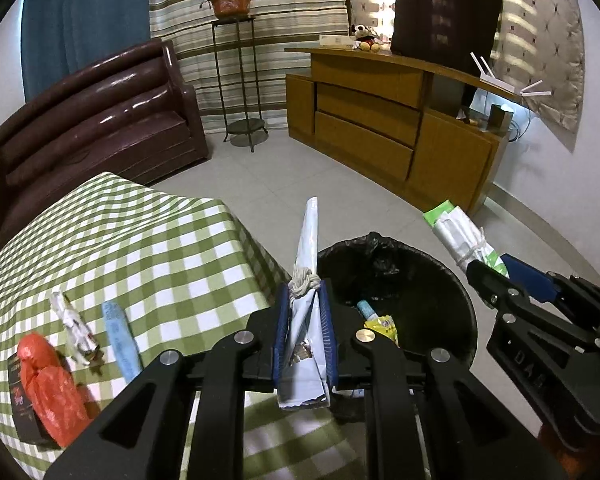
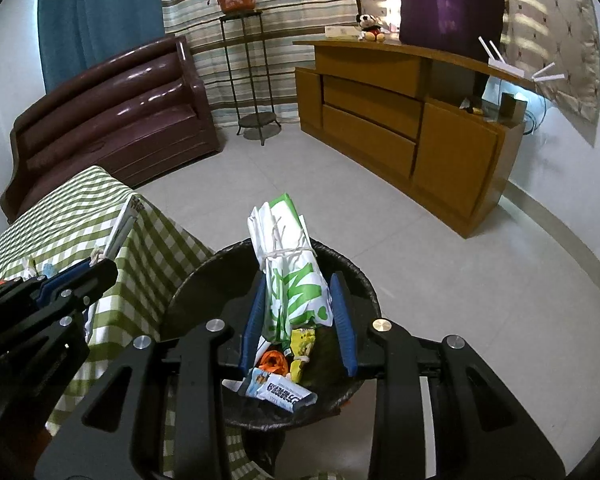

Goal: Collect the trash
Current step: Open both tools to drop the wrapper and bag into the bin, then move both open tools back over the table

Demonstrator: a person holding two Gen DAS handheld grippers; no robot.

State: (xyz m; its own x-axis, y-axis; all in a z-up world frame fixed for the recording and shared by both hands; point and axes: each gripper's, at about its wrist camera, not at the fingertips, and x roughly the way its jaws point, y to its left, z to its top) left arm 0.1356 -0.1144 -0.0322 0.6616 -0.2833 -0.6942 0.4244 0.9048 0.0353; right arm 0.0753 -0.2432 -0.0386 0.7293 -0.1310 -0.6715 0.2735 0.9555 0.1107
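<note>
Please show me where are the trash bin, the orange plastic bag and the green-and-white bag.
trash bin (image 1: 466,308): left wrist view, on its right rim.
orange plastic bag (image 1: 50,392): left wrist view, on its crumpled middle.
green-and-white bag (image 2: 296,284): right wrist view, on its printed front.

Checked table (image 1: 148,248) — wrappers (image 1: 76,328), orange bag (image 1: 48,392)
</note>
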